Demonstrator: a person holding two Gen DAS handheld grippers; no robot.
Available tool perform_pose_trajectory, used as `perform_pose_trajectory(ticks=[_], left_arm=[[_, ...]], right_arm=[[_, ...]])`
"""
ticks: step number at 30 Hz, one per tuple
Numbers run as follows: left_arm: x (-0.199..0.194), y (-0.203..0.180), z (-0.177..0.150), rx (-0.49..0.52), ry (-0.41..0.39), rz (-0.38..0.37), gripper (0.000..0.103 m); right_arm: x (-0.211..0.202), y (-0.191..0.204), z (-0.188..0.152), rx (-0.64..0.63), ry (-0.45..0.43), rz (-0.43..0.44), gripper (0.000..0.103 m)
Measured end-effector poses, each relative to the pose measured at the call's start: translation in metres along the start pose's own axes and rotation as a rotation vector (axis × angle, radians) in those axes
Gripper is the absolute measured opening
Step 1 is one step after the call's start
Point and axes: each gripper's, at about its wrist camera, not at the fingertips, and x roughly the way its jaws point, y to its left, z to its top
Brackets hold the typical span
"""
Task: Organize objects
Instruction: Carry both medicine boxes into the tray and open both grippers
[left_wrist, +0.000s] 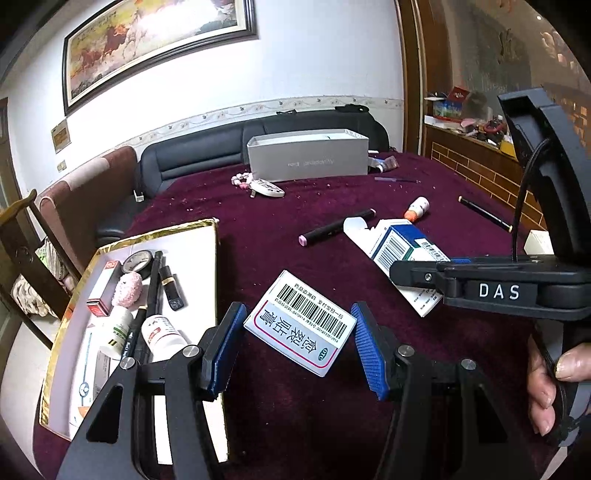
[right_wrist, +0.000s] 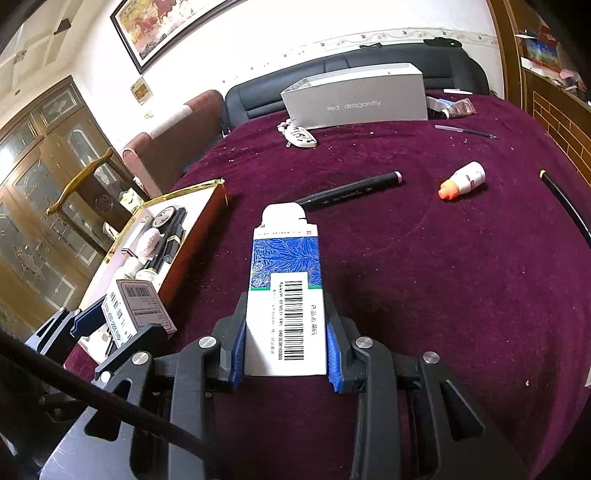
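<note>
My left gripper is shut on a small white medicine box with a barcode and a red-framed label, held tilted just right of the gold-rimmed tray. In the right wrist view the same box hangs by the tray's near corner. My right gripper is shut on a long blue-and-white carton with its end flap open, above the purple cloth. In the left wrist view that carton sticks out of the right gripper. The tray holds several small items: bottles, a lipstick, a tape roll and a red box.
On the purple cloth lie a black marker, a small bottle with an orange cap, a black pen and a thin pen. A grey shoebox and a white remote sit at the far edge. A hand grips the right handle.
</note>
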Motion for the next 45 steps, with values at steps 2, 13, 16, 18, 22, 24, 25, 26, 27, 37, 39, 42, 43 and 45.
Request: perform_pose_trajectory(ticks=[2, 13, 16, 18, 22, 24, 25, 26, 27, 37, 39, 42, 43, 45], left_arm=[[-0.003, 0.005, 0.001, -0.010, -0.005, -0.004, 0.053], [-0.018, 0.061, -0.002, -0.118, -0.034, 0.041, 0.053], [-0.019, 0.085, -0.008, -0.167, -0.027, 0.066, 0.053], [-0.018, 0.098, -0.013, -0.194, -0.016, 0.083, 0.053], [-0.012, 0.127, -0.025, -0.258, 0.016, 0.106, 0.053], [-0.008, 0.135, -0.030, -0.274, 0.031, 0.110, 0.053], [-0.005, 0.136, -0.032, -0.277, 0.036, 0.111, 0.053], [-0.002, 0.140, -0.034, -0.285, 0.042, 0.110, 0.053], [0.001, 0.141, -0.036, -0.287, 0.053, 0.106, 0.053], [0.025, 0.138, -0.045, -0.273, 0.149, 0.036, 0.053], [0.029, 0.136, -0.046, -0.276, 0.167, 0.028, 0.053], [0.034, 0.134, -0.047, -0.273, 0.179, 0.022, 0.053], [0.035, 0.133, -0.046, -0.266, 0.179, 0.026, 0.053], [0.038, 0.132, -0.044, -0.261, 0.184, 0.025, 0.053]], right_arm=[[0.001, 0.005, 0.002, -0.010, 0.002, -0.002, 0.032], [0.020, 0.057, 0.024, -0.097, 0.015, 0.023, 0.032], [0.032, 0.077, 0.032, -0.124, 0.027, 0.041, 0.032], [0.040, 0.090, 0.037, -0.136, 0.030, 0.053, 0.032], [0.059, 0.118, 0.048, -0.169, 0.042, 0.074, 0.032], [0.068, 0.129, 0.052, -0.186, 0.056, 0.078, 0.032], [0.073, 0.134, 0.053, -0.195, 0.063, 0.080, 0.032], [0.081, 0.142, 0.054, -0.208, 0.074, 0.075, 0.032], [0.087, 0.147, 0.055, -0.220, 0.081, 0.068, 0.032], [0.152, 0.171, 0.075, -0.247, 0.148, -0.015, 0.032], [0.161, 0.172, 0.078, -0.246, 0.157, -0.027, 0.032], [0.173, 0.173, 0.081, -0.252, 0.175, -0.048, 0.032], [0.177, 0.172, 0.081, -0.254, 0.182, -0.054, 0.032], [0.185, 0.172, 0.081, -0.255, 0.193, -0.065, 0.032]])
